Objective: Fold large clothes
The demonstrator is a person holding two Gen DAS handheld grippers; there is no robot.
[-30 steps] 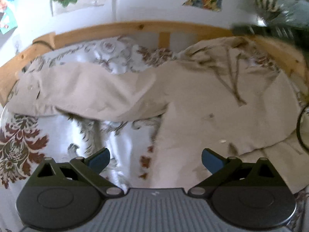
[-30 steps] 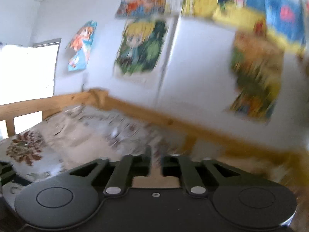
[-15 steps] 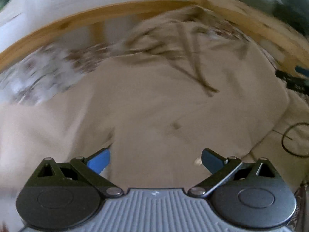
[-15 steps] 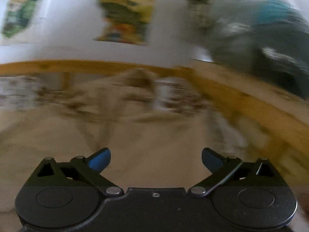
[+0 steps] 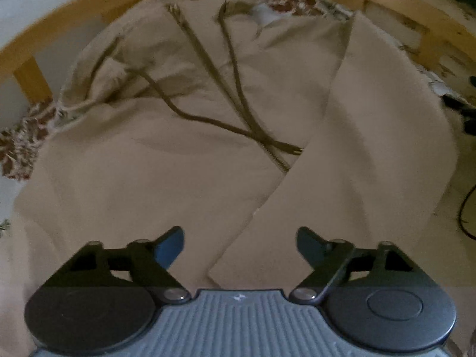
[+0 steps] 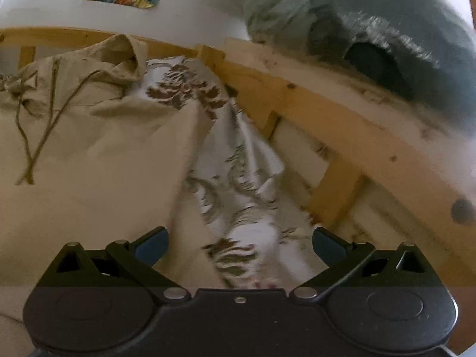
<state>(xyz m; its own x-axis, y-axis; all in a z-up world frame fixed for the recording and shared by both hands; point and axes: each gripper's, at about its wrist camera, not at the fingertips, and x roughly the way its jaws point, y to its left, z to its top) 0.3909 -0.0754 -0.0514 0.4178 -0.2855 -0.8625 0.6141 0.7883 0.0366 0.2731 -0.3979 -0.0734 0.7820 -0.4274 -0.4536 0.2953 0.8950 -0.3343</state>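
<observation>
I see a large beige hooded jacket with a brown zipper and dark drawstrings (image 5: 184, 178) spread flat on a bed covered by a white sheet printed with brown and green flowers (image 6: 238, 184). In the left wrist view the jacket's front lies open near the collar, the two zipper lines meeting in a V, and one long beige sleeve (image 5: 351, 154) is folded diagonally across the chest, its cuff end lying just ahead of my left gripper (image 5: 240, 245). The hood is bunched at the far side against the light wooden bed rail (image 6: 342, 125).

My left gripper hangs over the jacket with its blue-padded fingers spread wide and nothing between them. My right gripper (image 6: 240, 242) is likewise wide apart and empty, over the jacket's right edge where it meets the flowered sheet.

A second ago the sleeve on the other side stretched out sideways across the sheet and my right gripper was closed, pointed at the postered wall; now the right one is open and faces down at the bed, and the left view has closed in on the jacket's chest. A grey-green bundle of bedding (image 6: 372, 23) sits on the rail beyond.
</observation>
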